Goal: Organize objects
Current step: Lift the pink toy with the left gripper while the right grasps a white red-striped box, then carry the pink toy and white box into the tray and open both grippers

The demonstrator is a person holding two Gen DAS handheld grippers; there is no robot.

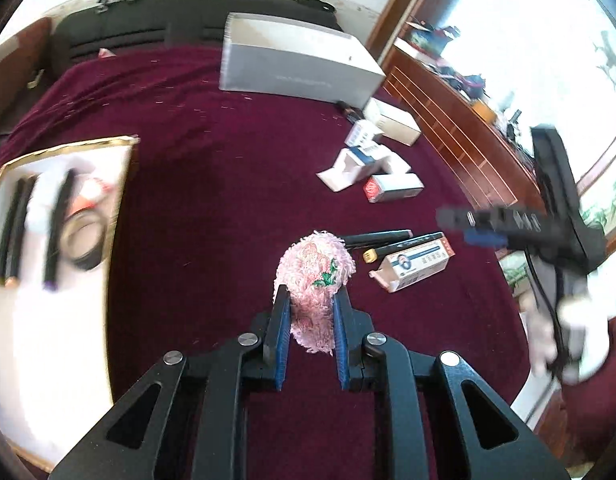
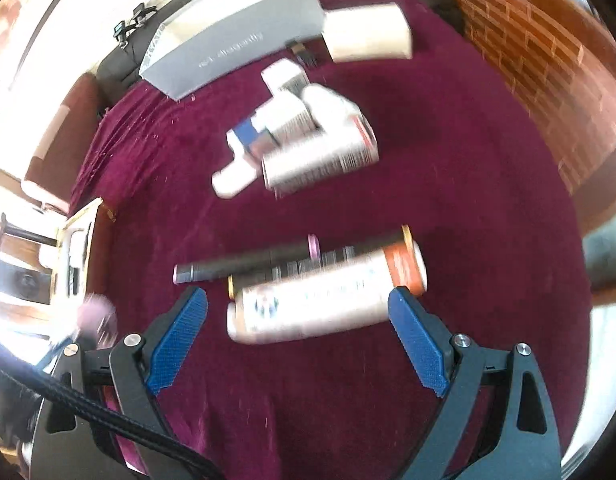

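Observation:
My left gripper (image 1: 311,300) is shut on a fluffy pink pouch (image 1: 314,268) with green stitching, held above the maroon cloth (image 1: 211,184). To its left lies a gold-rimmed white tray (image 1: 119,168) holding dark pens (image 1: 11,232) and a ring-shaped thing. My right gripper (image 2: 297,300) is open and hangs just in front of an orange-and-white carton (image 2: 324,296), which lies beside a black marker (image 2: 243,262). In the left wrist view the same carton (image 1: 418,264) and markers (image 1: 380,237) lie right of the pouch, with the right gripper (image 1: 484,224) blurred above them.
A long grey box (image 1: 299,60) lies at the far side of the cloth. A heap of small white cartons (image 1: 372,160) sits in front of it, also the blurred cartons (image 2: 308,136) in the right wrist view. A wooden cabinet (image 1: 452,120) borders the right.

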